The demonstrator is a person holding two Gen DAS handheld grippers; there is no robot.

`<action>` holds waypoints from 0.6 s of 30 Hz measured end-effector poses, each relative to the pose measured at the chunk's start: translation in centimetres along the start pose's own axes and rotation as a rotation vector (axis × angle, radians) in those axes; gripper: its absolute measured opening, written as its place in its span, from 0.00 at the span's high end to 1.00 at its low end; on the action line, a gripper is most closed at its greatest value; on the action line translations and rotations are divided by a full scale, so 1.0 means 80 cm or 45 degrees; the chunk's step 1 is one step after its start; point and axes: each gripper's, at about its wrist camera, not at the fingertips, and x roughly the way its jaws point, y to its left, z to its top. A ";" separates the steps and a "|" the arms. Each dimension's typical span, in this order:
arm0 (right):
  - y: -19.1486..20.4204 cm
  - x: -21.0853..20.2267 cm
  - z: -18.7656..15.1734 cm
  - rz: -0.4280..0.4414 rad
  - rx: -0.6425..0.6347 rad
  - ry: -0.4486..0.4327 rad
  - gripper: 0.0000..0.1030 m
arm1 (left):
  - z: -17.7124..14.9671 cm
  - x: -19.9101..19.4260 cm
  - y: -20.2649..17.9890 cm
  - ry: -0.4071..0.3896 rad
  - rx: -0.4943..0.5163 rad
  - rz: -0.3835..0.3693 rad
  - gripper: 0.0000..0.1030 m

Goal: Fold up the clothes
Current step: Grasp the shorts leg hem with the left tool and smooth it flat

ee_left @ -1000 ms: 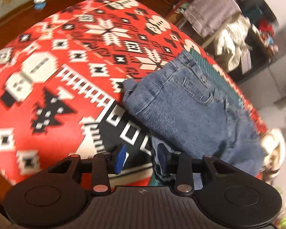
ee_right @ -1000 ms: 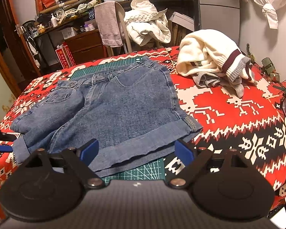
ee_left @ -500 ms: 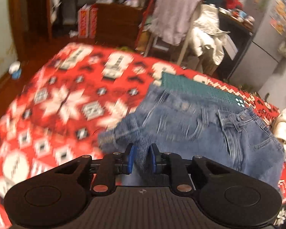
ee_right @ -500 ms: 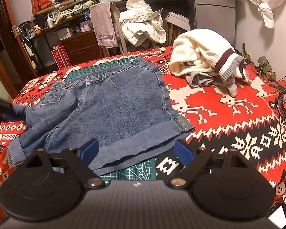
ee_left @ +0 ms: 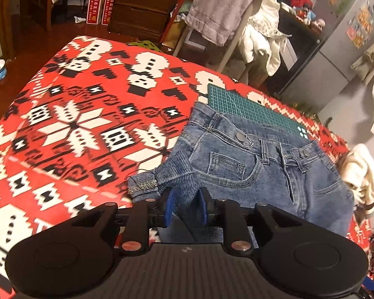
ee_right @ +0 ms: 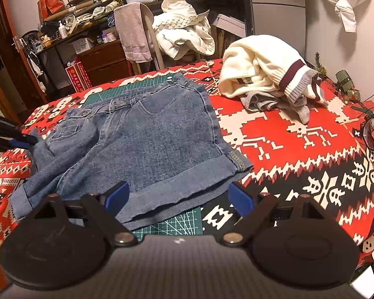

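Your left gripper (ee_left: 185,208) has carried the denim shorts (ee_right: 147,139) leg corner inward, pinched between closing-then-easing jaws; right gripper (ee_right: 179,198) hangs wide, empty: fold begun.

A table draped in a red, black and white patterned cloth (ee_right: 299,134) carries everything. A green cutting mat (ee_right: 173,224) lies on the cloth, showing at 6 o'clock and again at 11 o'clock (ee_left: 249,107). Denim shorts (ee_right: 149,144) are spread over the mat at the centre, waistband towards 12 o'clock, cuffs towards 6. At 2 o'clock a cream sweater (ee_right: 259,69) sits heaped on grey clothing. A pair of glasses (ee_right: 372,134) lies at 3 o'clock by the edge.
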 end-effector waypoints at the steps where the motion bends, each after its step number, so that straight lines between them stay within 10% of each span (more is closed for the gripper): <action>1: 0.000 0.000 0.000 0.002 0.000 -0.001 0.14 | -0.002 -0.003 0.002 -0.001 0.002 -0.003 0.77; 9: 0.001 -0.003 -0.003 -0.002 0.005 0.003 0.14 | -0.021 -0.015 0.008 -0.057 0.137 -0.005 0.77; 18: -0.007 0.000 -0.005 -0.013 0.025 0.013 0.14 | -0.045 -0.020 -0.019 -0.162 0.616 0.208 0.65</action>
